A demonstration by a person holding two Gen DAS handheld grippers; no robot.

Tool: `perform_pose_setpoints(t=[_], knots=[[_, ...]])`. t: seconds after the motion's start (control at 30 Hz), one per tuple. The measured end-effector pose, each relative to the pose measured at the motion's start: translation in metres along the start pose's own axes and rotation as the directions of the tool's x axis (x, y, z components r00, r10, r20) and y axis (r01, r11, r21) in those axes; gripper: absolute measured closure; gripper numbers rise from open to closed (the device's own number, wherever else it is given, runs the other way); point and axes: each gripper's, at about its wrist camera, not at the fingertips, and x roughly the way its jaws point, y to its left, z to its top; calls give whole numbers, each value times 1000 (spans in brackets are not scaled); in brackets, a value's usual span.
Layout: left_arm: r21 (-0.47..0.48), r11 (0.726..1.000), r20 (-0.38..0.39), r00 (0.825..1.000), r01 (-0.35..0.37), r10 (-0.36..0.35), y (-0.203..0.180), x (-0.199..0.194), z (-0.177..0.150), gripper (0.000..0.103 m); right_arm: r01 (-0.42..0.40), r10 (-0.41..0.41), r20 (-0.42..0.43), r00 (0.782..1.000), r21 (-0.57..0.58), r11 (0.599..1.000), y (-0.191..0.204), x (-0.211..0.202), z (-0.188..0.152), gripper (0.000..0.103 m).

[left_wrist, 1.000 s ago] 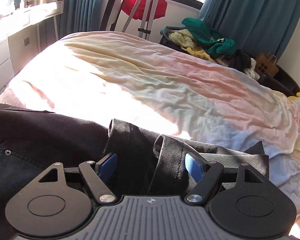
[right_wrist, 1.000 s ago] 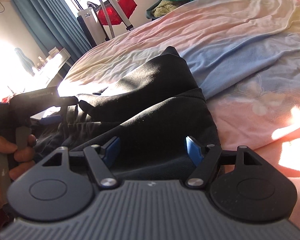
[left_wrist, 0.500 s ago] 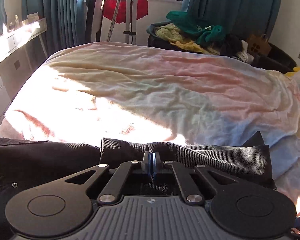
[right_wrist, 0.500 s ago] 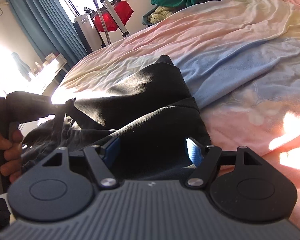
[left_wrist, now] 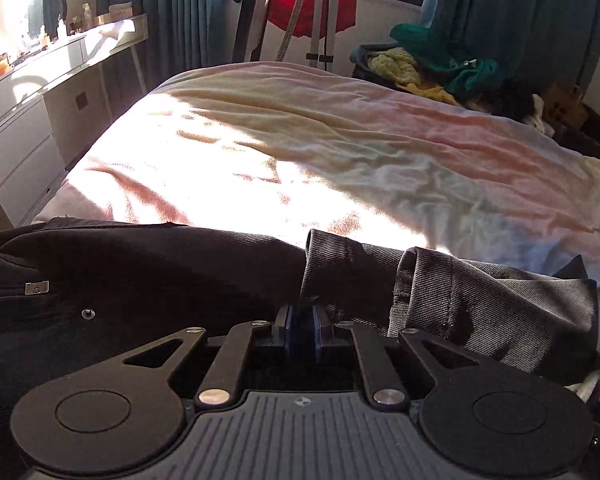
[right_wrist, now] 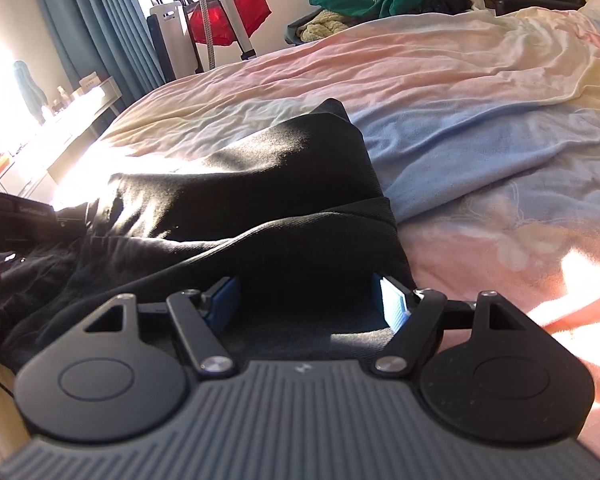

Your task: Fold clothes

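Observation:
A pair of black denim trousers (left_wrist: pixel 148 276) lies on the near part of the bed, with a raised grey fold (left_wrist: pixel 480 300) at the right. My left gripper (left_wrist: pixel 302 326) is shut on a pinch of the trousers fabric at the fold. In the right wrist view the trousers (right_wrist: pixel 260 200) lie folded over themselves. My right gripper (right_wrist: pixel 306 300) is open, its blue pads (right_wrist: pixel 392 302) on either side of the trousers' near edge. The left gripper and the hand holding it (right_wrist: pixel 4 220) show at the far left.
The bed has a wrinkled pink, yellow and blue cover (left_wrist: pixel 340 152), strongly sunlit. A white dresser (left_wrist: pixel 24 120) stands left of the bed. A heap of clothes (left_wrist: pixel 432 64), a red item on a stand (left_wrist: pixel 312 12) and teal curtains lie beyond the far edge.
My left gripper has closed on the trousers fold and lifted it slightly. My right gripper stays open and has moved a little closer over the trousers' edge.

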Motion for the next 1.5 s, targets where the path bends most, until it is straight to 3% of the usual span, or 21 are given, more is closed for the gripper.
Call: perform_pose_setpoints(t=[0.07,0.2,0.3,0.43,0.53,0.67,0.73,0.83,0.87,0.93,0.97,1.1,1.2,1.27,1.33,1.43,1.5], knots=[[-8,1000,24,1000,16,-16,13,-21,-5,70,-2,2,5,1000,3,1000,-1,-1,-1,28],[-28,999,70,997,19,-17,50,-70,-19,17,3,-3,10,1000,1,1000,0,-3,-1,29],[-74,997,67,998,22,-17,86,-100,-30,12,15,-15,9,1000,-8,1000,2,-5,0,29],[-261,965,95,995,11,14,142,-131,-55,5,33,-33,16,999,-18,999,6,-7,3,30],[-434,897,139,990,87,-28,188,-153,-81,2,50,-50,19,999,-31,998,8,-11,1,30],[-547,833,92,995,84,-40,224,-150,-94,1,50,-49,15,999,-21,999,13,-24,-3,30],[-643,758,68,994,110,-87,245,-139,-103,1,38,-36,40,999,-47,998,21,-35,-6,30],[-796,581,31,971,167,-237,273,-108,-123,3,49,-43,70,997,-89,995,31,-41,-10,30],[-820,547,34,969,167,-244,278,-103,-126,5,53,-45,73,996,-98,994,34,-40,-11,29],[-843,510,64,974,169,-217,286,-96,-129,7,59,-50,79,996,-117,991,40,-38,-12,29],[-846,506,80,978,170,-194,287,-93,-128,7,64,-54,75,996,-126,990,42,-35,-12,30],[-833,534,131,989,145,-64,284,-86,-111,10,70,-62,55,997,-159,985,49,-23,-17,30],[-874,476,116,993,96,12,285,-80,-111,12,56,-44,70,997,-176,983,53,-24,-19,30],[-902,423,121,991,88,52,288,-80,-113,15,30,-13,93,996,-181,983,56,-27,-19,30],[-915,400,101,991,57,91,288,-82,-110,24,-1,29,129,991,-212,977,63,-32,-20,30],[-903,429,79,987,11,140,281,-81,-96,38,-16,73,167,983,-319,947,82,-34,-26,30],[-870,493,96,979,-5,179,273,-86,-88,49,-27,68,115,991,-326,945,85,-22,-30,30]])
